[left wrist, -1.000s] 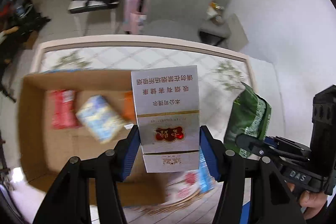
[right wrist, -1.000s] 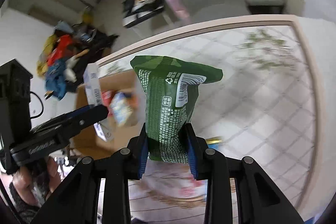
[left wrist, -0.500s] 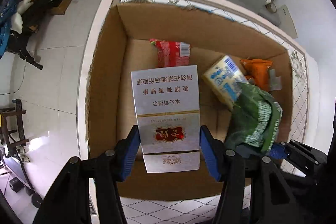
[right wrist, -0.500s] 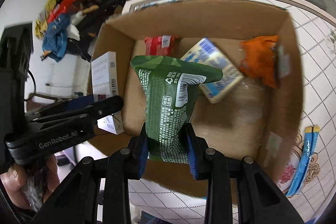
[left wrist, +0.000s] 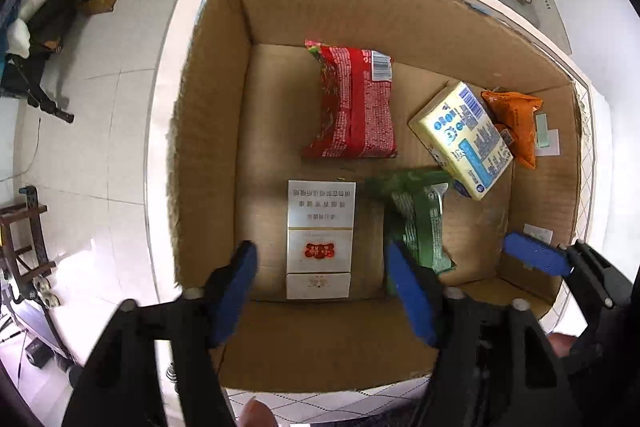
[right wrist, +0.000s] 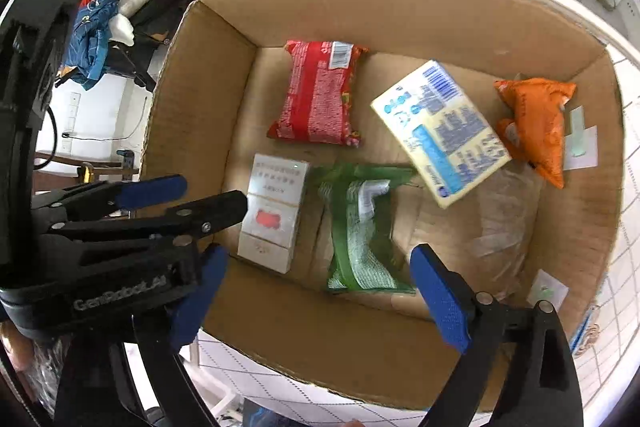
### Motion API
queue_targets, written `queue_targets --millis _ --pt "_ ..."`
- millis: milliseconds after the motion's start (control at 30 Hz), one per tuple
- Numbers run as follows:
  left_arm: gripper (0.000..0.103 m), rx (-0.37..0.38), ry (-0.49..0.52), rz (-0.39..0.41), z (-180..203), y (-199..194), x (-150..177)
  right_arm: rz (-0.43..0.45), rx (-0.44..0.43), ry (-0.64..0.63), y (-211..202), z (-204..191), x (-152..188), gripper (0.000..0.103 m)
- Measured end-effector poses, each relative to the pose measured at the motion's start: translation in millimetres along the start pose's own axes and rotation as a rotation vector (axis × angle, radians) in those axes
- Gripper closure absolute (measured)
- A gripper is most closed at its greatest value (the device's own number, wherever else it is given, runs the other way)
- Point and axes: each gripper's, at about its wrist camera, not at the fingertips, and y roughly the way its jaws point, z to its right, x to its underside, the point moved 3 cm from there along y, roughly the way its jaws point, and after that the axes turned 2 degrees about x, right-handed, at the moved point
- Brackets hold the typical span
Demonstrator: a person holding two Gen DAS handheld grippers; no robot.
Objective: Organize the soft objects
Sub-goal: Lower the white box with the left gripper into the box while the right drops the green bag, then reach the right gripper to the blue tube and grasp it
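tiled table (left wrist: 176, 75) bears a cardboard box (left wrist: 400, 15) of packets.

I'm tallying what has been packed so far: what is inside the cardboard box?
Inside the cardboard box: a red packet, a yellow-and-blue pack, an orange pouch, a white carton and a green bag. Anything beneath them is covered.
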Motion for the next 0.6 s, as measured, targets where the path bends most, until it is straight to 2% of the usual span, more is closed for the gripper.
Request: queue_targets --millis 67,200,400,600 --pt "0.019 -0.002 0.002 0.013 0 -4 3 0.008 0.034 0.004 -5 2 1 0.009" --pt "0.01 -0.045 -0.001 0.071 -1 -19 12 0.037 0.145 0.002 -17 13 9 0.005" --pt "0.009 -0.047 -0.011 0.141 5 -39 30 0.036 0.149 0.049 -29 25 26 0.005" --pt "0.009 -0.07 -0.01 0.209 18 -62 50 0.075 0.141 0.051 -54 27 51 0.005"
